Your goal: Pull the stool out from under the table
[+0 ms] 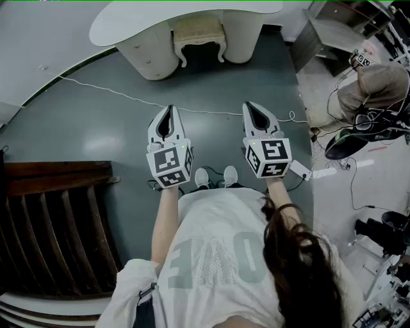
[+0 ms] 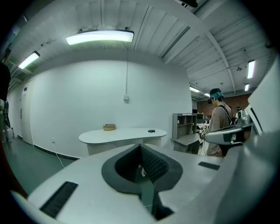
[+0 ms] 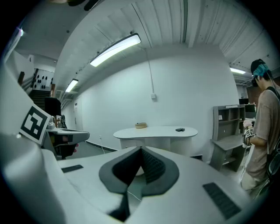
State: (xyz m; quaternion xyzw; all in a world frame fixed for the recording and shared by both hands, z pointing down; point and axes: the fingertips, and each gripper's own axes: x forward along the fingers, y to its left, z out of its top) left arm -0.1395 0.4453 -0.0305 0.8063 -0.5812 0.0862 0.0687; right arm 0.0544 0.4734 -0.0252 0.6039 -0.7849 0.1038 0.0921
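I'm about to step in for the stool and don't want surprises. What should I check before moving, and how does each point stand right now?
1. Cream cushioned stool tucked under the white curved table: ok.
2. Left gripper and right gripper empty: ok.
3. Jaws open for grasping: not ok, both are shut.
4. Stool within reach: not ok, open grey floor lies between.
5. Path clear: not ok, a thin white cable crosses it.
6. Stool legs free to slide: cannot tell.
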